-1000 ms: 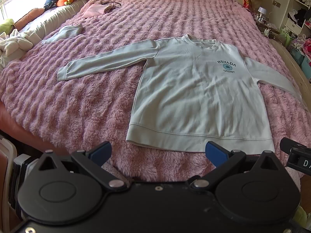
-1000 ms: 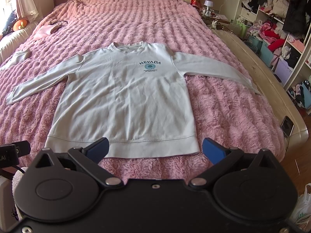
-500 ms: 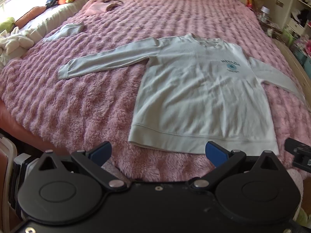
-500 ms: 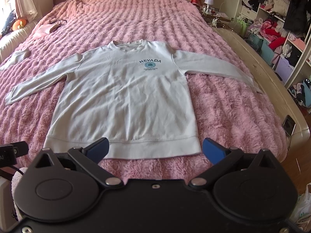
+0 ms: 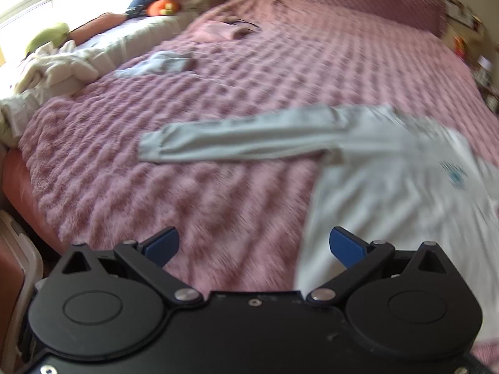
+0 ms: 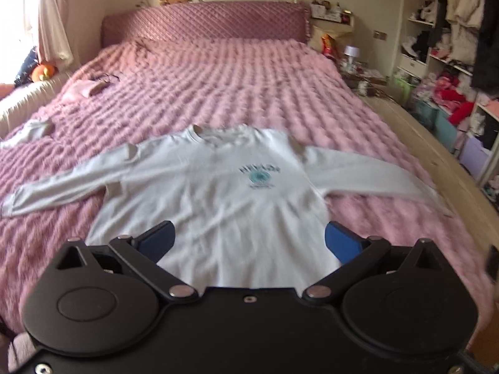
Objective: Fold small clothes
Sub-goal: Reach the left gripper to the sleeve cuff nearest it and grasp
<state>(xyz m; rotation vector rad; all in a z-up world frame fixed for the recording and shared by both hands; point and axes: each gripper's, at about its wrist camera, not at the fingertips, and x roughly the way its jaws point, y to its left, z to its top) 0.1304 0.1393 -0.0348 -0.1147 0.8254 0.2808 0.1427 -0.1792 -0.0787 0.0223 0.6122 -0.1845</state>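
A pink fluffy bed (image 6: 255, 93) fills both views, with a quilted headboard (image 6: 205, 25) at its far end. A pale long-sleeved sweatshirt (image 6: 224, 193) lies flat and face up on the near half of the bed, both sleeves spread out sideways, a teal print on its chest. The right tool (image 6: 249, 243) hangs over the sweatshirt's lower body, its blue fingers wide apart and empty. The left tool (image 5: 254, 246), likewise spread wide and empty, hangs above the bedcover just beside the sweatshirt's edge.
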